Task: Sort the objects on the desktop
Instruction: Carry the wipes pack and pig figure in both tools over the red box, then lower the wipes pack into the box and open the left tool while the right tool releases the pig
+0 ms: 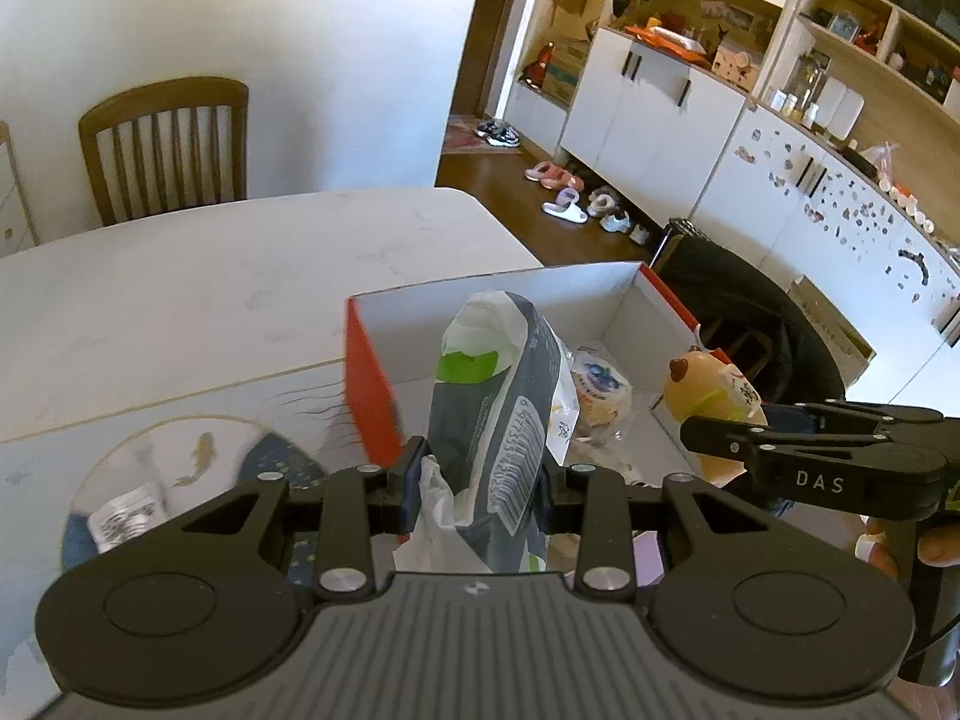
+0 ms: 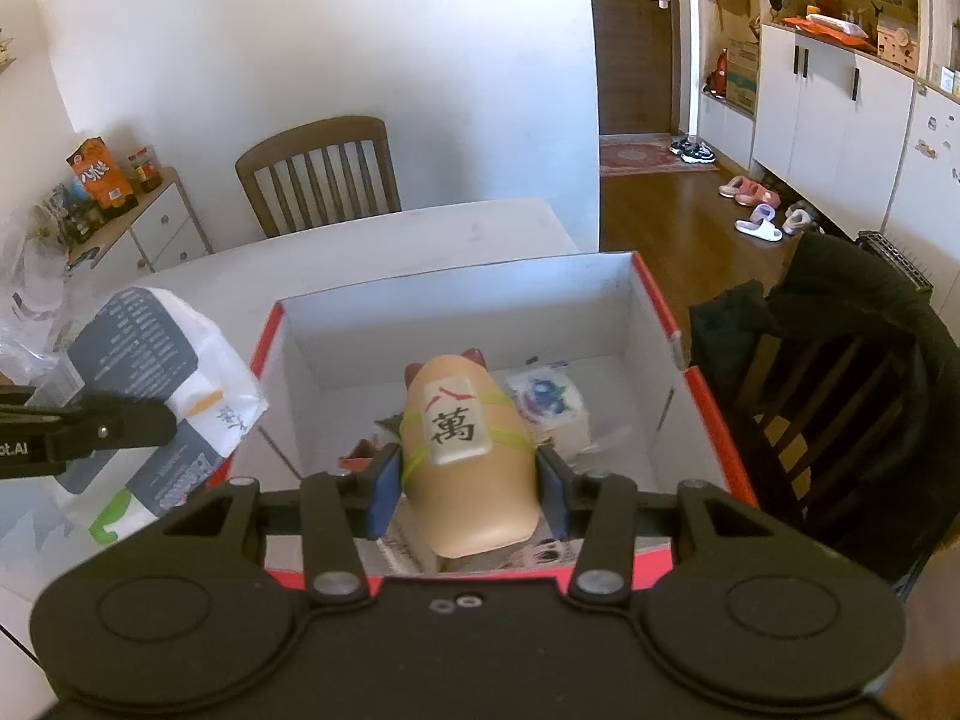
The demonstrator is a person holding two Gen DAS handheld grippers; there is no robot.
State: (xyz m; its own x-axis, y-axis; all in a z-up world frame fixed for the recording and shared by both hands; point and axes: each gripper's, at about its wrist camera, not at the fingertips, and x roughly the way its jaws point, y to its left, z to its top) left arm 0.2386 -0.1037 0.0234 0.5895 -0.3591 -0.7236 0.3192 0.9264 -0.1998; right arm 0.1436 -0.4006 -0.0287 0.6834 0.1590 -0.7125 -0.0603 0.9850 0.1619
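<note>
Both hands over the red-and-white box (image 2: pixel 660 324) on the table (image 1: pixel 180 276). Right gripper (image 2: pixel 468 480) clamped on the tan cat toy (image 2: pixel 468 468), long axis pointing away along the fingers, already above the box interior. Left gripper (image 1: pixel 480 480) clamped on the grey-and-white packet (image 1: pixel 510 396), upright, at the box's near-left corner, just beside the rim. Right looks nearer to a drop; left probably needs carrying further in.

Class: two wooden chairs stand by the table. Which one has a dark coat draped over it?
The chair right of the red box; a black coat covers its back. The far chair against the wall is bare.
</note>
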